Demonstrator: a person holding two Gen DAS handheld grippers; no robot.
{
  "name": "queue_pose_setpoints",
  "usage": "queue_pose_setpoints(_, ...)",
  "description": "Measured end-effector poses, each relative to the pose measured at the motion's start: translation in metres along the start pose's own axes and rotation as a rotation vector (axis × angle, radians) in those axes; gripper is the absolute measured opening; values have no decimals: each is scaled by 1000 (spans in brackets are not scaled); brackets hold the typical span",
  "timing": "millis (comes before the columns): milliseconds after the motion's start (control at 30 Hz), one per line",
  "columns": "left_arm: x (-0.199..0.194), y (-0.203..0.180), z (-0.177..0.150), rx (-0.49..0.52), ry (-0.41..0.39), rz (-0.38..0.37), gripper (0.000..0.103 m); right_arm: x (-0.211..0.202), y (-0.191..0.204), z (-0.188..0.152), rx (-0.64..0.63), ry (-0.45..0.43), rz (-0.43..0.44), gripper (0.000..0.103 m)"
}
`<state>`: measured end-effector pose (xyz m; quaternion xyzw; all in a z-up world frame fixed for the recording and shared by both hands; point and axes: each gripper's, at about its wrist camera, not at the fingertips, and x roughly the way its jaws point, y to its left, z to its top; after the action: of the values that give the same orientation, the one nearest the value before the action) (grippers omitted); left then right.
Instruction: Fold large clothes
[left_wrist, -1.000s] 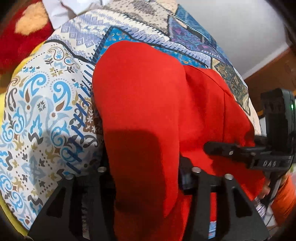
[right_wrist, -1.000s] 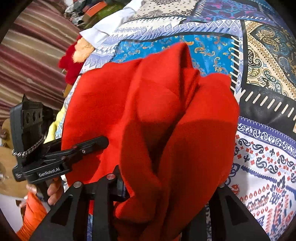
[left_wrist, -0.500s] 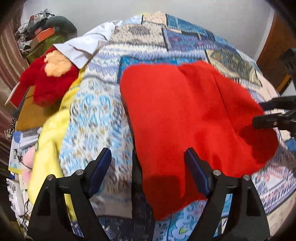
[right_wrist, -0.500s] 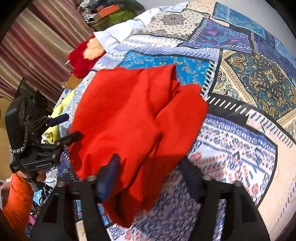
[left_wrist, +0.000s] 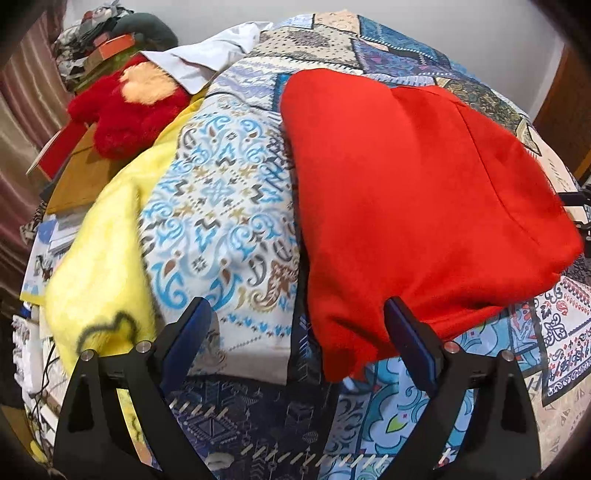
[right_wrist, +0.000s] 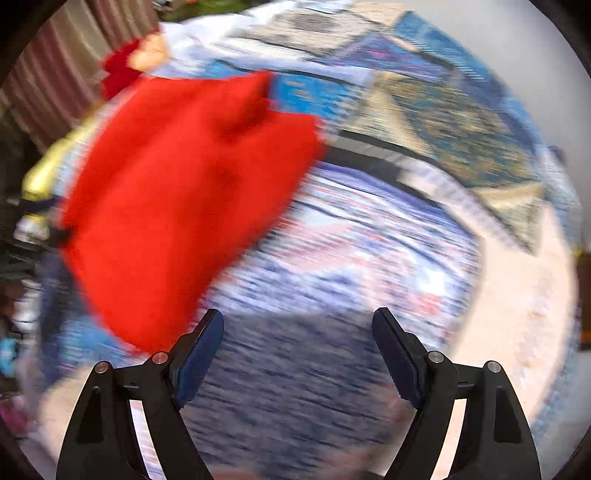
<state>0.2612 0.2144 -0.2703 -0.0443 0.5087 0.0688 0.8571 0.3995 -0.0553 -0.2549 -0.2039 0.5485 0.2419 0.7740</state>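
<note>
The red garment (left_wrist: 417, 206) lies folded in a soft heap on the patchwork bedspread (left_wrist: 221, 206), let go so the fold can rest flat. The left gripper (left_wrist: 299, 332) has just been opening; its jaws stand wide apart with only a red corner hanging between them, not pinched. The right gripper (right_wrist: 297, 343) has just opened too, with nothing between its jaws, beside the cloth. A yellow blanket (left_wrist: 99, 258) and a red plush toy (left_wrist: 129, 110) lie off to the side.
</note>
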Motion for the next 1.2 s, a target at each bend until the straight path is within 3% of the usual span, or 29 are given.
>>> queue_pose_setpoints(133,-19,-3,-2,0,-12,18,95,-22,-16,-18,24,-39,9,81)
queue_pose_setpoints(300,-72,-18,6,23,-128,67,95,-82,-8,-20,66,-202,73,81)
queue_pose_setpoints(567,-200,-42,17,-12,-429,30,95,-211,54,-17,21,-587,116,81)
queue_pose_setpoints(733,-274,-54,7,-51,-612,-24,95,-276,82,-39,19,-780,136,81)
queue_pose_setpoints(900,-328,-69,-13,-51,-761,-30,95,-328,97,-69,60,-939,138,81)
queue_pose_setpoints(1067,-355,-80,-30,-69,-836,-34,95,-356,108,-101,92,-1021,113,81)
queue_pose_setpoints(1200,-364,-90,-44,-51,-870,-14,95,-363,122,-119,97,-1037,78,81)
